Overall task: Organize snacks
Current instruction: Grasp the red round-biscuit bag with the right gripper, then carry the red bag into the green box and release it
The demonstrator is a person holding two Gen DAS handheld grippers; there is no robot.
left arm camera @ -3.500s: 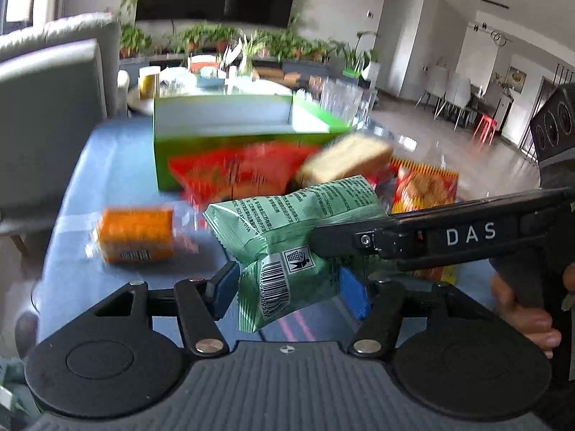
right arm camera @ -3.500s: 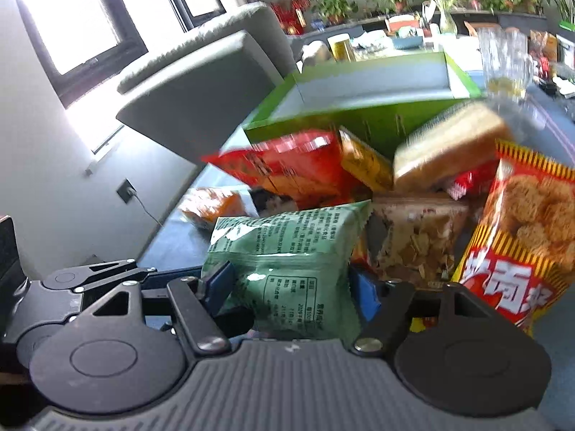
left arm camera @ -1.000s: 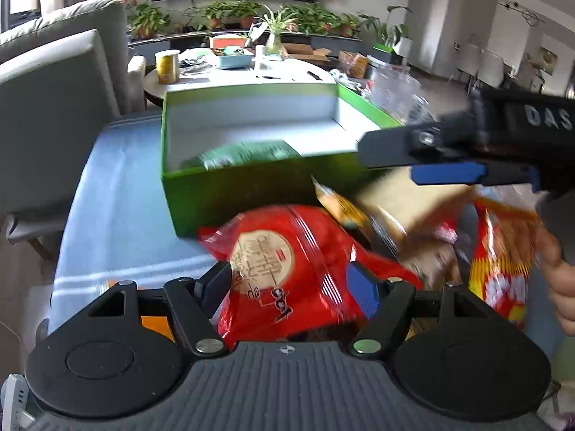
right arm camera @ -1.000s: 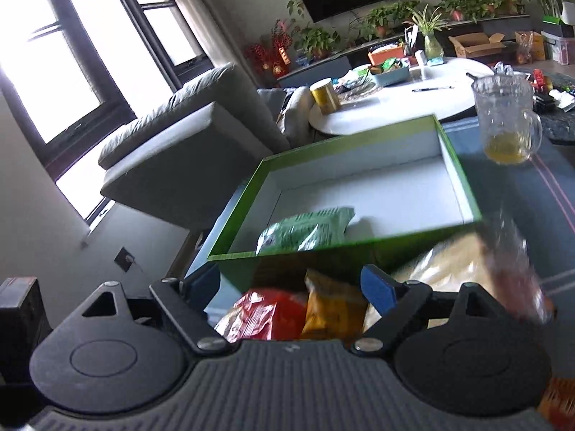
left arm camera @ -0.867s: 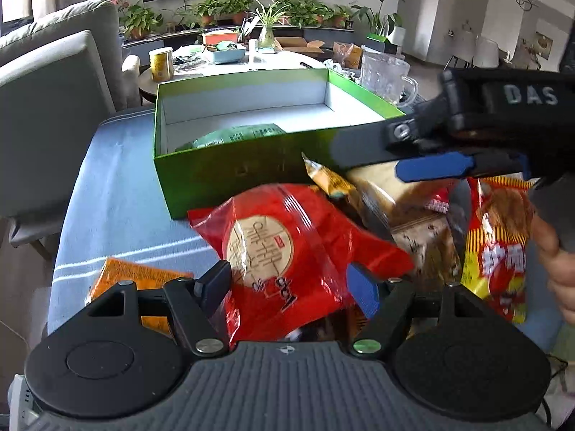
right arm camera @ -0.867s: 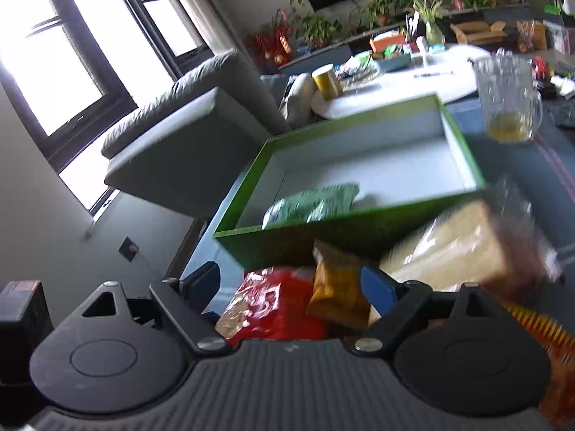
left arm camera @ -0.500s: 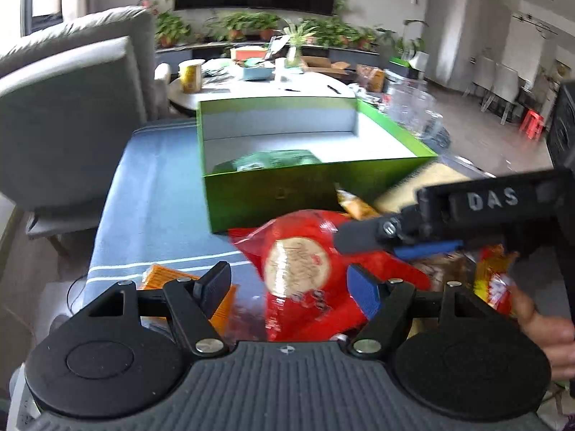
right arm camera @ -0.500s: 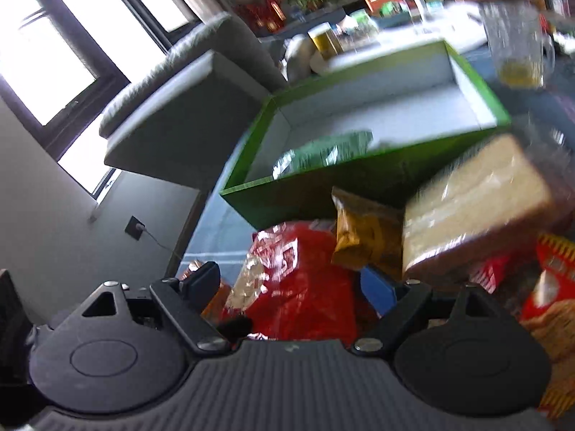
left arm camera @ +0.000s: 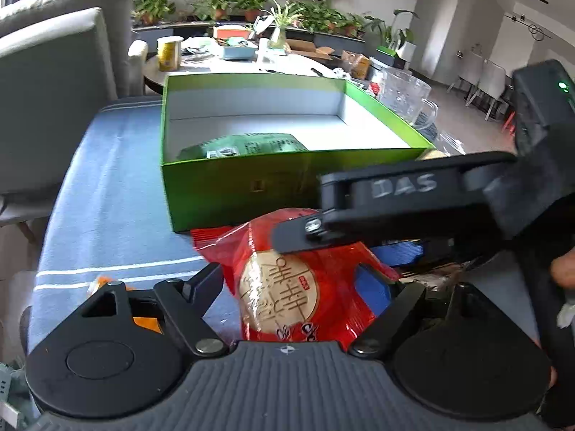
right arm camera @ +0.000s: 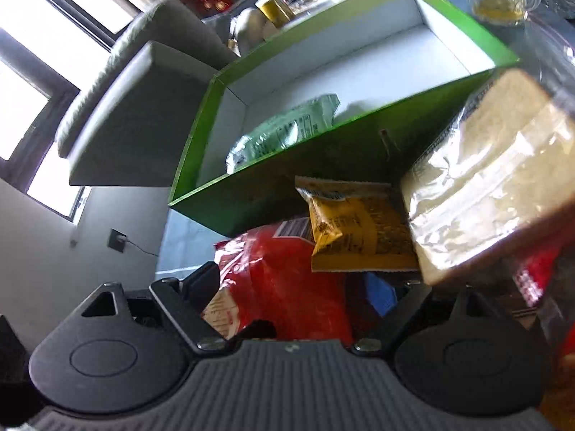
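A red snack bag (left arm camera: pixel 287 287) lies on the blue tablecloth in front of the green box (left arm camera: pixel 230 194). My left gripper (left arm camera: pixel 289 276) straddles it with jaws opening, and a gap shows at the left pad. My right gripper (right arm camera: pixel 291 283) is open around the same red bag (right arm camera: pixel 287 287). In the left wrist view one of its fingers (left arm camera: pixel 395 186) reaches over the bag from the right. A green snack bag (left arm camera: pixel 248 145) lies inside the box.
Right of the red bag a yellow packet (right arm camera: pixel 359 233) and wrapped bread (right arm camera: pixel 496 179) lie against the box front. An orange packet (left arm camera: pixel 143 321) is at the lower left. A glass mug (left arm camera: pixel 406 97) stands right of the box, grey chairs (left arm camera: pixel 54 100) left.
The green bag left both grippers and now lies in the box. My left jaws have widened around the red bag. The right gripper came down over that bag.
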